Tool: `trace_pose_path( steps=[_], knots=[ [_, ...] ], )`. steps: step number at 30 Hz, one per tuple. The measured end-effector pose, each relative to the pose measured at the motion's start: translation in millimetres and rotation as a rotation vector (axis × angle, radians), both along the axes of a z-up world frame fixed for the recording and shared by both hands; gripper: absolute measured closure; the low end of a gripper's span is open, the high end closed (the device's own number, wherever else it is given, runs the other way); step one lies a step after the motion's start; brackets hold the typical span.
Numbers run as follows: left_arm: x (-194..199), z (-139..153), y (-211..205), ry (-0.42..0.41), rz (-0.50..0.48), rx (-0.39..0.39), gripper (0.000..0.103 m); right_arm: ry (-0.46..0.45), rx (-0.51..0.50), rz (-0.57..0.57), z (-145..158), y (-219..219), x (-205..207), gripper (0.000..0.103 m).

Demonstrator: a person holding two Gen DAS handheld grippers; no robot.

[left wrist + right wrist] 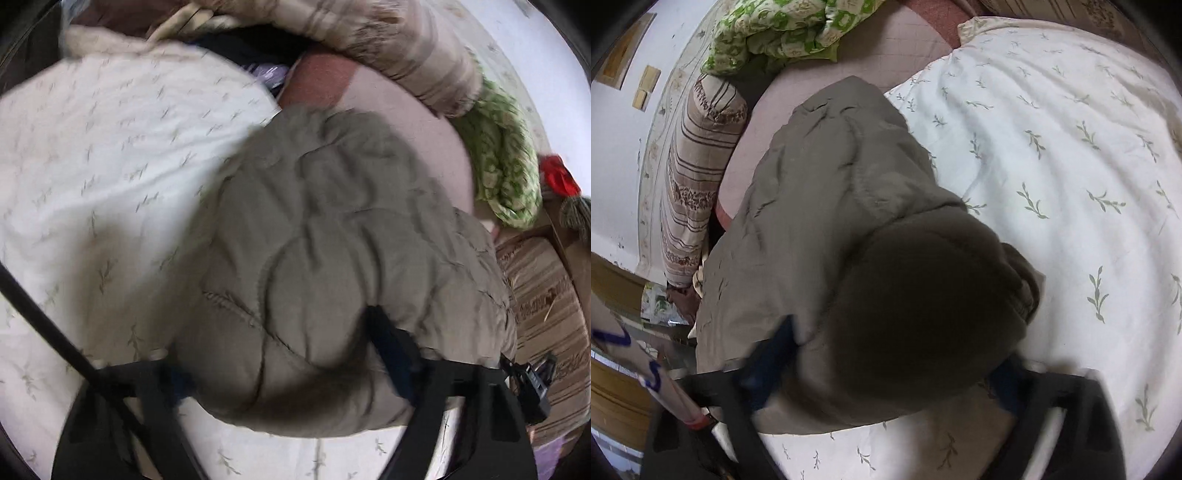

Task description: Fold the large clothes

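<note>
so the big grey-brown quilted puffer jacket [332, 258] is bunched up on the white leaf-print bedsheet [92, 166], more of a lump than a folded thing. i'd guess we're somewhere in the middle of a fold, since it looks doubled over on itself in the right wrist view [849, 240], but it's not flat or squared off yet, so smoothing and at least one more fold seem left.

the left gripper [284, 373] sits low at the near edge of the jacket, its black fingers [388, 343] spread wide with puffy fabric bulging between them; looks clamped on the jacket. the right gripper [886, 365] is the same deal, pointing down at the near end, fingers [772, 354] apart with a thick wad pinched between.

far side there's a green floral quilt [775, 29] and a striped beige bolster pillow [698, 166], well apart from the action.
</note>
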State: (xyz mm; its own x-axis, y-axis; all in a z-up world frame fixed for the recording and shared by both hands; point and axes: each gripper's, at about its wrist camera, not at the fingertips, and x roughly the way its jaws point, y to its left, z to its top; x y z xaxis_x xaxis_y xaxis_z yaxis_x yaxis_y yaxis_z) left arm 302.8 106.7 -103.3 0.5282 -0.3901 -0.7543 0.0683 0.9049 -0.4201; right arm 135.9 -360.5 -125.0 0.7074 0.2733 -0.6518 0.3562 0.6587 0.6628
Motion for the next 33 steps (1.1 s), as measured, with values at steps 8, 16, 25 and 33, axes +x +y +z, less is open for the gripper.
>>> trace_pose_path(
  steps=[8, 16, 25, 33],
  knots=[
    [-31, 48, -3, -0.108, -0.028, 0.064, 0.045, -0.087, -0.135, 0.049, 50, 15, -24, 0.046],
    [-44, 48, 40, -0.107, 0.076, -0.052, 0.045, -0.023, 0.051, -0.024, 26, -15, -45, 0.034],
    [-24, 49, 17, -0.105, 0.132, 0.094, 0.042, 0.019, -0.104, -0.263, 47, -31, -78, 0.028],
    [3, 24, -40, -0.074, 0.116, 0.428, 0.035, -0.133, -0.42, -0.081, 92, 32, -21, 0.03]
  ],
)
